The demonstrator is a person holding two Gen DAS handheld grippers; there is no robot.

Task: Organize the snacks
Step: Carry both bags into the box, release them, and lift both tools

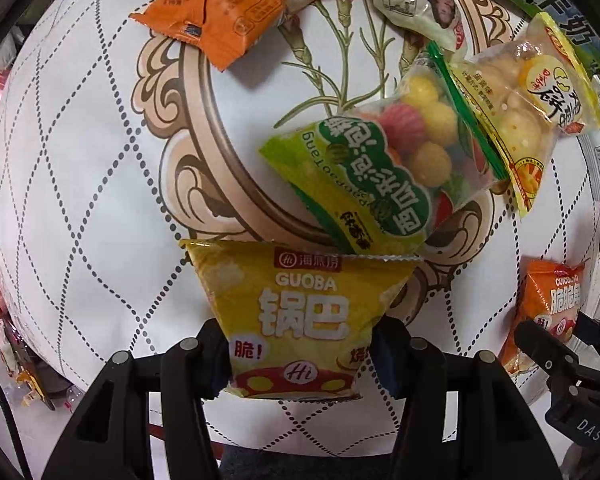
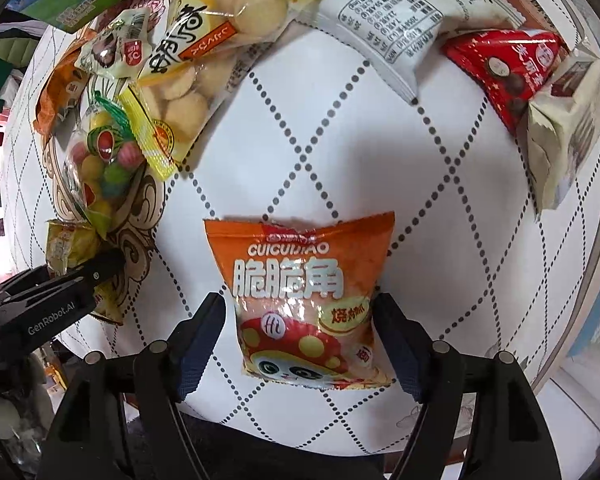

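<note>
My left gripper [image 1: 300,356] is shut on a yellow Guoba snack bag [image 1: 300,320], its fingers pressing both sides of the bag over the white patterned table [image 1: 92,208]. My right gripper [image 2: 300,332] straddles an orange Cuicuijiao snack bag [image 2: 306,304]; the right finger touches the bag's edge and the left finger stands slightly apart, so the jaws look open around it. The orange bag [image 1: 548,312] and the right gripper also show at the right edge of the left wrist view. The yellow bag [image 2: 66,246] and the left gripper show at the left of the right wrist view.
Beyond lie a green candy-ball bag [image 1: 380,172], a yellow-edged biscuit bag [image 1: 528,108], an orange packet [image 1: 220,12] and a pale packet [image 1: 412,0]. The right wrist view shows a white packet [image 2: 412,28], a red packet [image 2: 508,72] and a cream packet [image 2: 560,132] near the table edge.
</note>
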